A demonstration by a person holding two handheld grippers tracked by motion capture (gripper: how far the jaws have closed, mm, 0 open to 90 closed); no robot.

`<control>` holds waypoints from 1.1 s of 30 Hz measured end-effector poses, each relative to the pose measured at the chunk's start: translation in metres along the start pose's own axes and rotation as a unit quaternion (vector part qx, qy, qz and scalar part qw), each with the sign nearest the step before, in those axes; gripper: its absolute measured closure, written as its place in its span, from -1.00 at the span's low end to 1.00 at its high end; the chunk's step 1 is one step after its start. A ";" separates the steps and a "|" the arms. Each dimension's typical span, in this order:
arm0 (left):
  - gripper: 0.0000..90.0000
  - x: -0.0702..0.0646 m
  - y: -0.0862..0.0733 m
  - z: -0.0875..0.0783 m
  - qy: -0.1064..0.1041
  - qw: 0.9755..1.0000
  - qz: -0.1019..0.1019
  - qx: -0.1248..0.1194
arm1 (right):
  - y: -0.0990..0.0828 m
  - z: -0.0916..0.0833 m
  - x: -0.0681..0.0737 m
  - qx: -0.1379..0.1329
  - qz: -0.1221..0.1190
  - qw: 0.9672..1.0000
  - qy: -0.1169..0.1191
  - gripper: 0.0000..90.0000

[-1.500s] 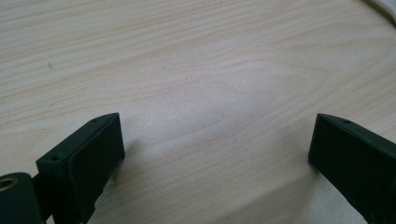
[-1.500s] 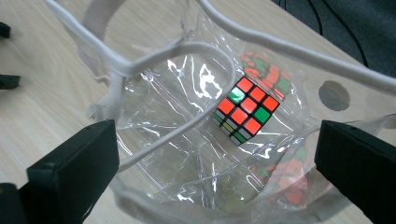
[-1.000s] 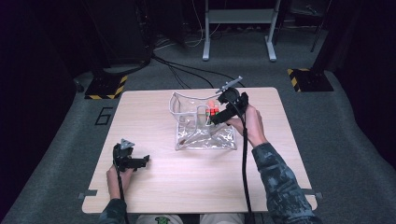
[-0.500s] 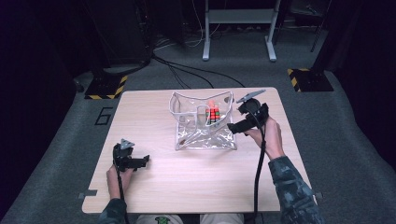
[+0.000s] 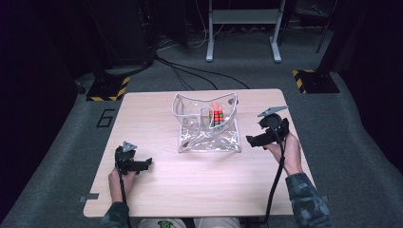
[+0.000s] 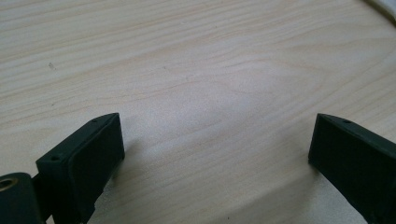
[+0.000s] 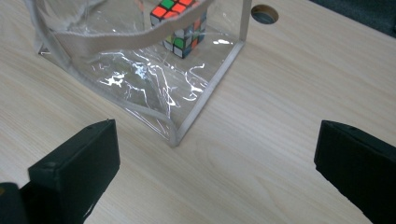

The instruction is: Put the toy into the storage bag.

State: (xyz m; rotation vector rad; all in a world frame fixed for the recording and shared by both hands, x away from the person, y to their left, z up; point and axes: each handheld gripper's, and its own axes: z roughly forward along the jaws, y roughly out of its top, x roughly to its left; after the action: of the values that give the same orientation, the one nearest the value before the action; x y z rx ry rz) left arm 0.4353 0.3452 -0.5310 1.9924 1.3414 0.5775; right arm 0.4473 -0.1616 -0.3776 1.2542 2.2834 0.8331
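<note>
Withdrawn from the clear bag [image 5: 207,128], right hand-held gripper [image 5: 251,140] gapes wide, empty.

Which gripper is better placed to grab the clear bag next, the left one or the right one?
Probably the right. The right gripper is open beside the clear bag, facing its corner in the right gripper view. The left gripper is open too, but sits farther off, over bare table.

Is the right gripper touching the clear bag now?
Apart. In the right gripper view, the right gripper has its jaws wide open with bare table between them and the clear bag corner.
</note>
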 end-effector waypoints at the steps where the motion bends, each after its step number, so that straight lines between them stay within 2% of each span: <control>1: -0.93 0.000 0.000 0.000 0.000 1.000 0.000 0.000 | -0.003 0.002 -0.001 0.001 0.002 1.000 0.000 -1.00; 14: -0.93 0.000 0.000 0.000 0.000 1.000 0.000 0.003 | -0.043 0.022 -0.011 0.025 0.027 0.999 -0.013 -1.00; 27: -0.93 0.000 0.000 0.000 0.001 1.000 -0.001 0.003 | -0.094 0.044 -0.022 0.055 0.068 0.996 -0.023 -1.00; 30: -0.93 0.000 0.000 0.000 0.001 1.000 -0.001 0.003 | -0.108 0.050 -0.024 0.050 0.085 0.995 -0.023 -1.00; 33: -0.93 0.000 0.000 0.000 0.001 1.000 -0.002 0.000 | -0.121 0.055 -0.025 0.043 0.092 0.995 -0.022 -1.00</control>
State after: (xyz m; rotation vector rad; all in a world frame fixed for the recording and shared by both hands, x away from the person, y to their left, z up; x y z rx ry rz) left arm 0.4354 0.3452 -0.5310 1.9899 1.3456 0.5769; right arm 0.4189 -0.2167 -0.4976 1.5243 2.2140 0.7679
